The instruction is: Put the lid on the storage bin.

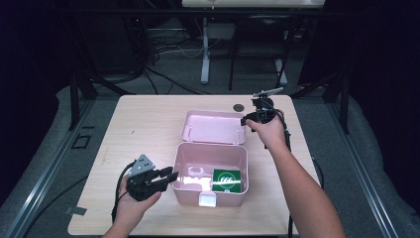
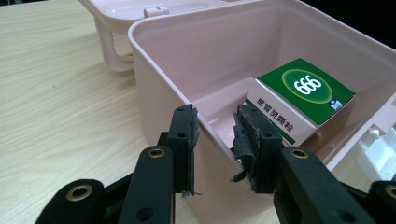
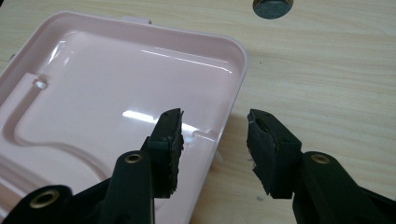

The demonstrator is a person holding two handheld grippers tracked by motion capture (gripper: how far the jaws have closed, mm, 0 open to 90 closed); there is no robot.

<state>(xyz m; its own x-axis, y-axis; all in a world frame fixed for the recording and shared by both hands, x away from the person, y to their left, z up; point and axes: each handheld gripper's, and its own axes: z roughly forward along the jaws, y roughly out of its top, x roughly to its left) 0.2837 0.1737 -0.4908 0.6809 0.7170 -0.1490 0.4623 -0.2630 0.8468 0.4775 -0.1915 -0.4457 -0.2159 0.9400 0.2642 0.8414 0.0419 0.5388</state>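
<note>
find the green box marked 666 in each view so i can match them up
High view: the green box lies inside the pink case, at its near right corner.
Left gripper view: green box at right centre, leaning inside the case, beyond the jaws.
Right gripper view: not in it.
Shared landmark: the open pink lid.

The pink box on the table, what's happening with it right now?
A person works at a pink box on a wooden table with a gripper in each hand. Its lid lies swung open behind it, and a green carton sits inside. The left gripper is open, its jaws straddling the box's left wall. The right gripper is open too, its jaws either side of the lid's edge. Neither has closed on anything.
</note>
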